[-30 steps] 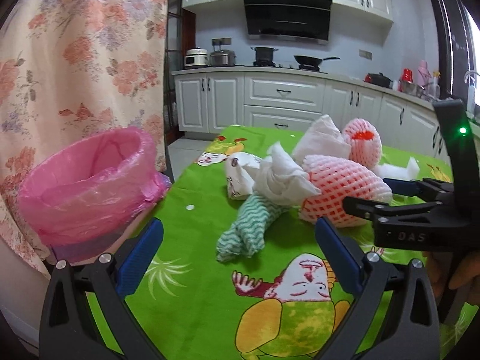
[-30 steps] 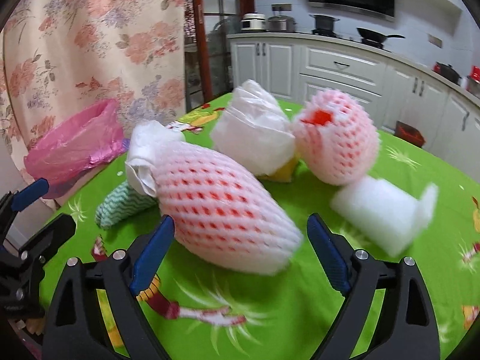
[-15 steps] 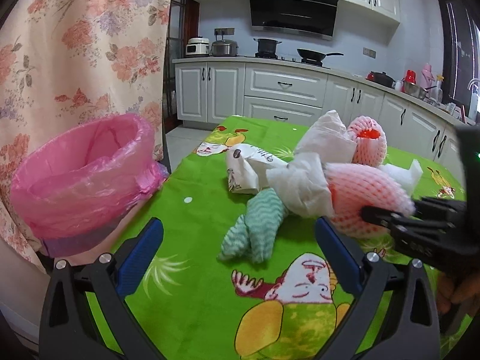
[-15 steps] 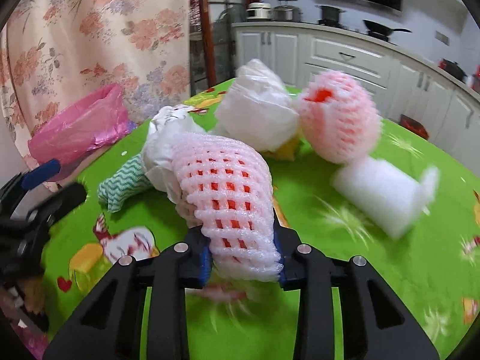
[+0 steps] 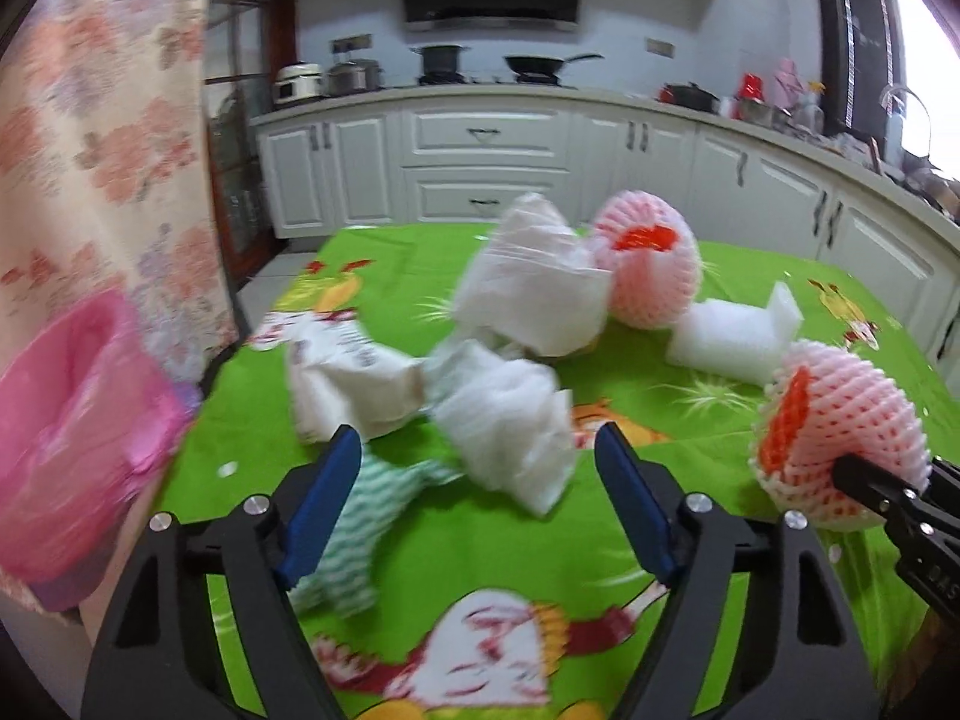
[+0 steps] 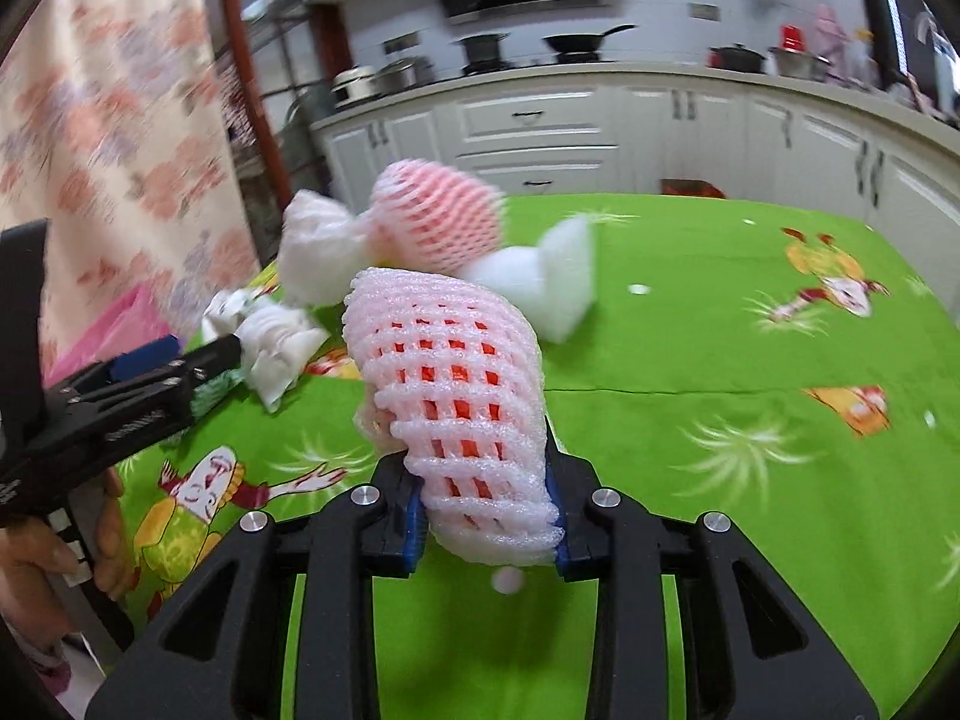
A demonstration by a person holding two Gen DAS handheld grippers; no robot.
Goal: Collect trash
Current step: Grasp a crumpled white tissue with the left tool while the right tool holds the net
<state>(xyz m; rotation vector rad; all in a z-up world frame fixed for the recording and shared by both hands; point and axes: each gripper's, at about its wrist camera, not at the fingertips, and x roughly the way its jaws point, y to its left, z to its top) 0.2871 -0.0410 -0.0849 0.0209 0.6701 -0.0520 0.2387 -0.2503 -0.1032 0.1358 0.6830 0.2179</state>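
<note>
Kitchen desk (image 5: 510,546), green cloth: my right claw (image 6: 489,531) grips pink foam net (image 6: 456,396) above it; my left claw (image 5: 477,510), jaws just narrowing, nothing gripped, over green rag (image 5: 360,516) and white wrapper (image 5: 504,426).

Right tongs (image 6: 489,531) closed on pink foam net (image 6: 456,384), carried it right, away from pile. Left tongs (image 5: 480,504) just been closing, now around green striped cloth (image 5: 354,516) and white wrapper (image 5: 510,432), not gripping.

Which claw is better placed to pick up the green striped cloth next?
Left, probably. The left claw is empty, and the green striped cloth already lies between its fingers. The right claw is shut on a foam net sleeve.
</note>
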